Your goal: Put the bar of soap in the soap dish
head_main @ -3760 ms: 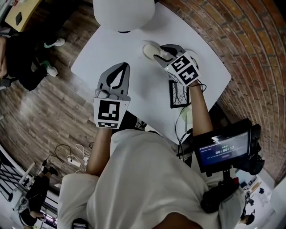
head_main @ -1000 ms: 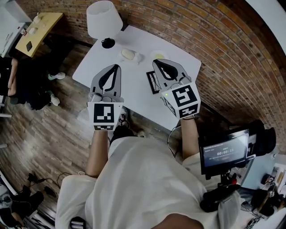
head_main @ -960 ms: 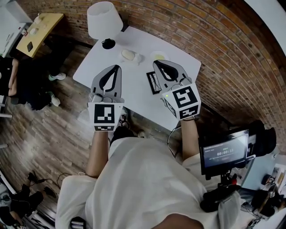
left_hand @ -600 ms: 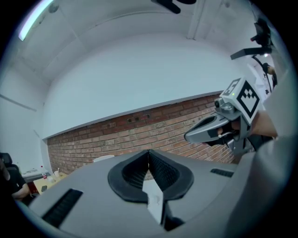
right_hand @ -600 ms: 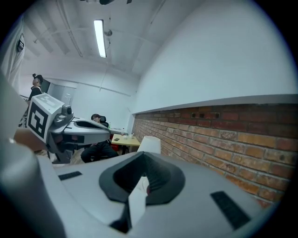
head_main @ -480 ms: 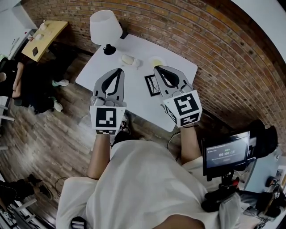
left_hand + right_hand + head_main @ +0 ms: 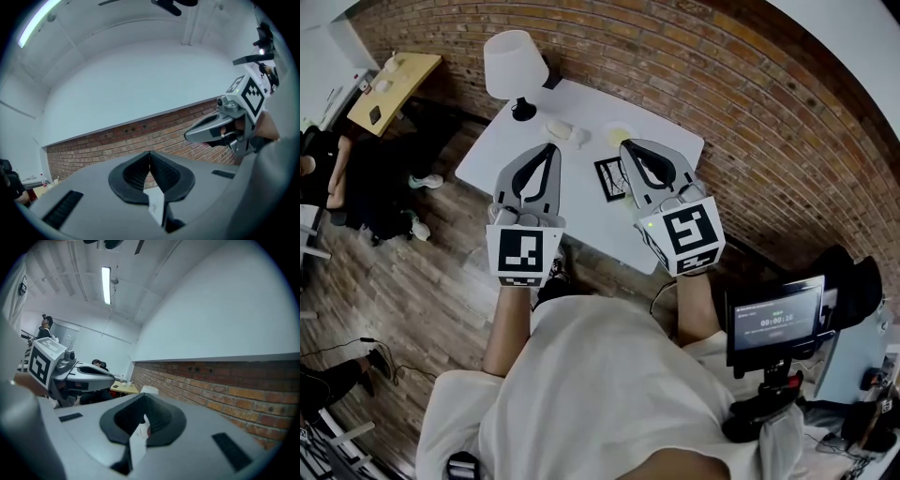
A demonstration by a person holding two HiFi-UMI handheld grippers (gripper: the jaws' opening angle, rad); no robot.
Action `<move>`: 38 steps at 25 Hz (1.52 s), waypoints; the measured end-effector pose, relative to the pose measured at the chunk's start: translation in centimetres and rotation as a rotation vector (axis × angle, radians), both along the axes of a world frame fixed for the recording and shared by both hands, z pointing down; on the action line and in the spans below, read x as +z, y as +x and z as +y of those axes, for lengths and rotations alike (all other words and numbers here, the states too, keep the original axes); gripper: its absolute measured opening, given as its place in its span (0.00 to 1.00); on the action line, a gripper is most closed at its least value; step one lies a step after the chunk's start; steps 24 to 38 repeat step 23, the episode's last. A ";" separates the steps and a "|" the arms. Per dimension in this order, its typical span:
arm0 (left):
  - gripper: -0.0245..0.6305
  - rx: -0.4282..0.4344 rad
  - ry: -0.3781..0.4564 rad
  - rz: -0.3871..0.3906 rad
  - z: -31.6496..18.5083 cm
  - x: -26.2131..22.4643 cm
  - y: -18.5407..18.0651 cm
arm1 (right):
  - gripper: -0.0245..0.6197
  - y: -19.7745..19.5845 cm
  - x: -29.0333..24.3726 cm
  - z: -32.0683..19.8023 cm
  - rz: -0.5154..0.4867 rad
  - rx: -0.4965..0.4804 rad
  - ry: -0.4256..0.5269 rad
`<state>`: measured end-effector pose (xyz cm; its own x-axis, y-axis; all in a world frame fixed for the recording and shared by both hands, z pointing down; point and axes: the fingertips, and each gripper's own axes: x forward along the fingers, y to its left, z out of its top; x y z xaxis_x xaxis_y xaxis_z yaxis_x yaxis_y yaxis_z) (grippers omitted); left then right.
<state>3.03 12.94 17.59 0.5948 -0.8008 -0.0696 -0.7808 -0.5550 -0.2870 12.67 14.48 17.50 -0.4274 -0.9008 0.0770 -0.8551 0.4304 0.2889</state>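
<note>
A pale bar of soap lies in a white soap dish at the far side of the white table, beside the lamp. My left gripper is shut and empty, held above the table's near left part. My right gripper is also shut and empty, over the near right part. Both point level toward the brick wall and are well short of the dish. In the left gripper view the jaws meet with nothing between them. The right gripper view shows its jaws closed too.
A white lamp stands at the table's far left corner. A black wire frame lies between the grippers, with a pale yellow disc beyond it. A brick wall backs the table. A wooden side table and a seated person are at left.
Both grippers have risen and drawn back from the table, staying shut. Earlier the right gripper was at the soap dish; it is now far from it.
</note>
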 end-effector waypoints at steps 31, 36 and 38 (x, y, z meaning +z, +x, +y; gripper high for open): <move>0.05 0.017 0.016 -0.009 -0.5 -0.4 2.7 | 0.04 2.2 0.3 -0.7 0.023 -0.004 -0.007; 0.05 0.017 0.016 -0.009 -0.5 -0.4 2.7 | 0.04 2.2 0.3 -0.7 0.023 -0.004 -0.007; 0.05 0.017 0.016 -0.009 -0.5 -0.4 2.7 | 0.04 2.2 0.3 -0.7 0.023 -0.004 -0.007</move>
